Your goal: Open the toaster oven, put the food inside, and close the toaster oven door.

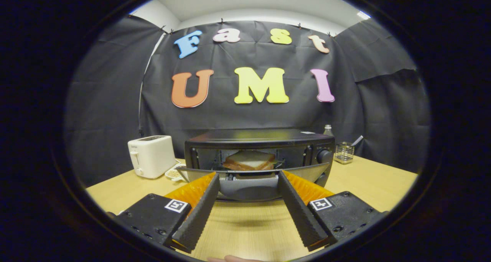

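Note:
A black toaster oven (261, 139) stands on the wooden table (376, 181) just ahead of my fingers. Its door (249, 181) hangs open, folded down toward me. A slice of toast (250, 160) lies inside on the rack. My gripper (248, 175) is open, its fingertips spread on either side of the lowered door's middle, close to its front edge. Whether the fingers (199, 212) touch the door I cannot tell. Nothing is held between them.
A white pop-up toaster (150, 155) sits left of the oven, with a small dish (174, 173) beside it. Right of the oven stand a wire holder (344, 152) and a bottle (328, 130). A fingertip (234, 259) peeks in below my fingers.

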`<state>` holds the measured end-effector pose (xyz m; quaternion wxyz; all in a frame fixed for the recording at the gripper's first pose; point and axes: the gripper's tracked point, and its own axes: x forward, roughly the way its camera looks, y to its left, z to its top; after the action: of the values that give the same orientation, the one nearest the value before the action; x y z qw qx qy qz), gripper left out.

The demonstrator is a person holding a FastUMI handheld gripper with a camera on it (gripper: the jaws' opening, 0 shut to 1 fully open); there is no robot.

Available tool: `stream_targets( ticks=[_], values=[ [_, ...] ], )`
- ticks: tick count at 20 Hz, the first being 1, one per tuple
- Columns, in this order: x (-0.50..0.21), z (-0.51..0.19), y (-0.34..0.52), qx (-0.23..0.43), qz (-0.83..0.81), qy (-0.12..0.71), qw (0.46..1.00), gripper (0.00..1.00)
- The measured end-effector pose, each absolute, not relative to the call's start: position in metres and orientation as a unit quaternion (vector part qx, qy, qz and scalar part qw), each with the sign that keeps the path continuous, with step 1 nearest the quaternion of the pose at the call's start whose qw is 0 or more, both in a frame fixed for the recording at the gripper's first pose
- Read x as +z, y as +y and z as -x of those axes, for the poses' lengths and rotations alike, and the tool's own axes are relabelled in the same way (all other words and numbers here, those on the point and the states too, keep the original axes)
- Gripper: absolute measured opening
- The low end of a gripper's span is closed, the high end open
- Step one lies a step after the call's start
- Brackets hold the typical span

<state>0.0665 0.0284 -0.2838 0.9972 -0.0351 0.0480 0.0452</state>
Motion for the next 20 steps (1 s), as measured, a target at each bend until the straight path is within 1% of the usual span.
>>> stream_targets(
  ticks=[4, 7, 10, 13, 18, 20],
  values=[
    [-0.249, -0.098, 0.023, 0.045, 0.07, 0.04, 0.996, 0.99],
    [-0.212, -0.079, 0.022, 0.051, 0.067, 0.025, 0.996, 0.99],
    [-0.179, -0.037, 0.018, 0.053, 0.074, 0.014, 0.996, 0.99],
    [-0.149, 0.011, 0.013, 0.061, 0.052, 0.022, 0.997, 0.98],
    [-0.091, 0.079, -0.038, 0.006, 0.035, 0.008, 0.999, 0.98],
    [-0.077, 0.101, -0.046, 0.014, 0.023, 0.002, 1.0, 0.98]
  ],
)
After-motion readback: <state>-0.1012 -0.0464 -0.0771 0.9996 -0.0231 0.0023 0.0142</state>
